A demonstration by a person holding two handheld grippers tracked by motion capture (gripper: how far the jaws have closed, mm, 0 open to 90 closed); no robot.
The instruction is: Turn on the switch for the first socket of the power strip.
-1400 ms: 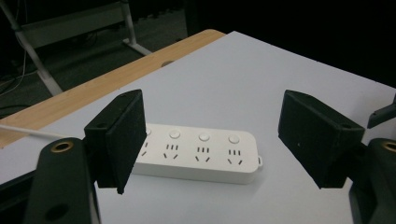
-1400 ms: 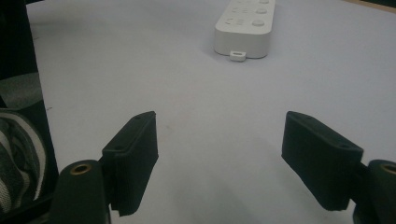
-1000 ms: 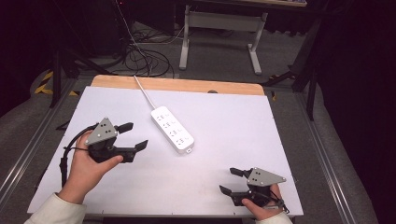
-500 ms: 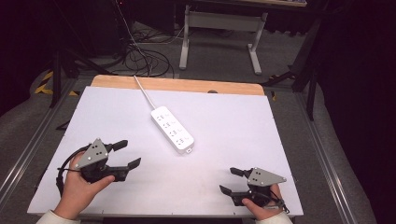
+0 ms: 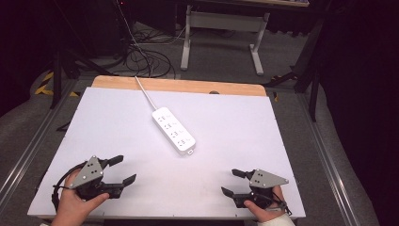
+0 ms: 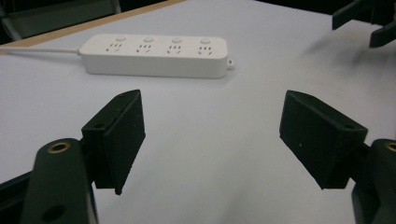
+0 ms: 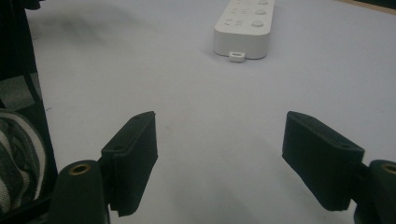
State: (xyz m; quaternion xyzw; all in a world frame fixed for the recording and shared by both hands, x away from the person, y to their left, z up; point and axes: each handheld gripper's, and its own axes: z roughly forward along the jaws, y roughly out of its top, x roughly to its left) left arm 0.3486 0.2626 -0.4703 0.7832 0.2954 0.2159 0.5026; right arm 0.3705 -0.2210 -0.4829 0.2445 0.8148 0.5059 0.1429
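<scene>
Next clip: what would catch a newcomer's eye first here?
The white power strip lies slantwise mid-table, its cord running off the far edge. Near the front edge, the left gripper and the right gripper sit apart from it, jaws open and empty.

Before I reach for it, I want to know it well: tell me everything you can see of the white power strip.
The power strip is a long white block, plastic by its look, with rounded ends. It has four socket groups, each with a round button. It lies flat and diagonal mid-table on the white tabletop. A small tab juts from its near end; its white cable runs off the far edge. Nothing is plugged in; neither gripper touches it.
</scene>
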